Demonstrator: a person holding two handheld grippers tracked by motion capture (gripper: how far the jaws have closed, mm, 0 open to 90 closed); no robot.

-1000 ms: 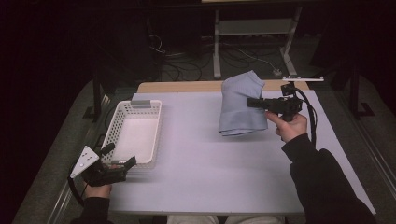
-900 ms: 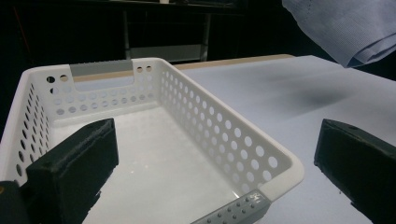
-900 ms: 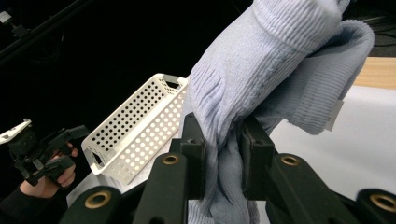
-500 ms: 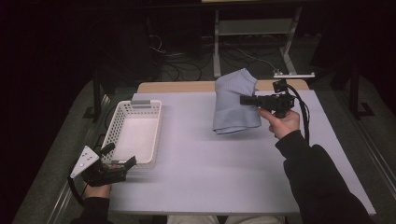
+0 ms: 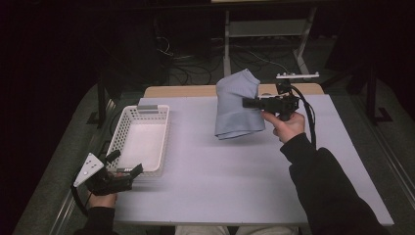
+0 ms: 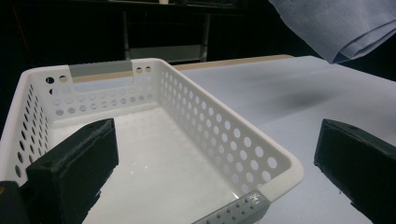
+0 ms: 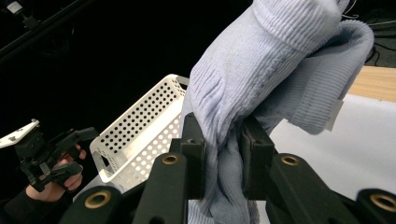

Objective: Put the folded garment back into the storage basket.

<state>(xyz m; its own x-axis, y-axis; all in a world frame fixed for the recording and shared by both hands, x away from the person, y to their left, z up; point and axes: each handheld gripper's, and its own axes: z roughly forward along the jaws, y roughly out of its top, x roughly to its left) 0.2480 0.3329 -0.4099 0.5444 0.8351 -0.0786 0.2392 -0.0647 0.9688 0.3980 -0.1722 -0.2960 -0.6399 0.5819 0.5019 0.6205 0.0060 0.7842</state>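
A pale blue knitted garment (image 5: 237, 105) hangs in the air above the far middle of the bench (image 5: 235, 176), bunched and clear of the surface. The right claw (image 7: 223, 154) is clamped on its folds, the fabric squeezed between both jaws. To the left stands a white perforated basket (image 5: 139, 139) with nothing in it. The left claw (image 6: 215, 163) hovers at the basket's near corner with its jaws wide apart, gripping nothing, one jaw over the basket's floor and one outside its rim.
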